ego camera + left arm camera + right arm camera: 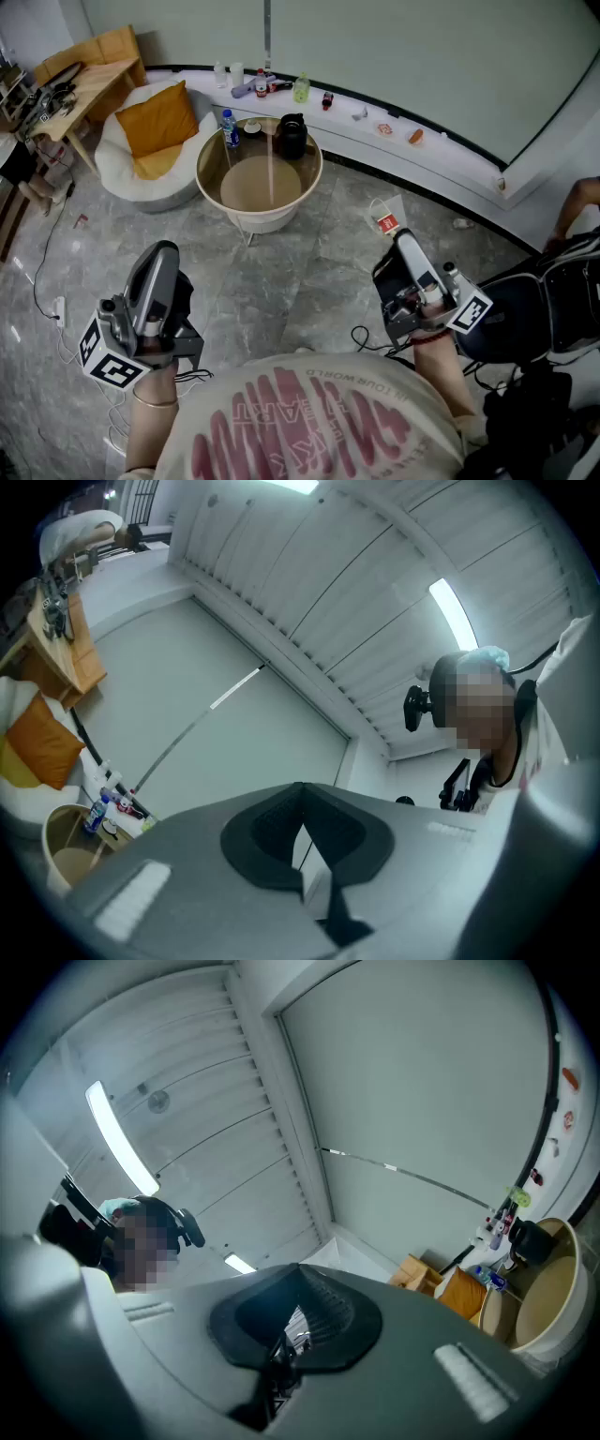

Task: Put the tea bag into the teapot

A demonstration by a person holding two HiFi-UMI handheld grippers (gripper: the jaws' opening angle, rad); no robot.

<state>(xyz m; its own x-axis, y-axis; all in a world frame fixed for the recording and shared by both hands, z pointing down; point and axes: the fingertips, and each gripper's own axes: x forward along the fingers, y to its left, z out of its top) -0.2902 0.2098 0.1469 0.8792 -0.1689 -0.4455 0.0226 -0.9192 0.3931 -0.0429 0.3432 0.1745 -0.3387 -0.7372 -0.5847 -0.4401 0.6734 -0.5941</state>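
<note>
The black teapot (292, 136) stands on the far side of a round glass-topped table (211, 155); in the right gripper view the teapot (526, 1239) shows small at the right edge. My right gripper (401, 238) is held over the floor, well short of the table, shut on the tea bag (386, 217), a white packet with a red tag sticking up past the tips. In the right gripper view the jaws (296, 1314) pinch a thin pale strip. My left gripper (161, 253) is low at the left, shut and empty; its own view (302, 810) points up at the ceiling.
A blue-capped water bottle (230, 129) and a small cup (251, 127) share the table. A white armchair with orange cushions (157, 122) stands left of it, beside a wooden desk (86, 82). Bottles line the curved ledge (375, 122). A black bag (553, 300) sits at right.
</note>
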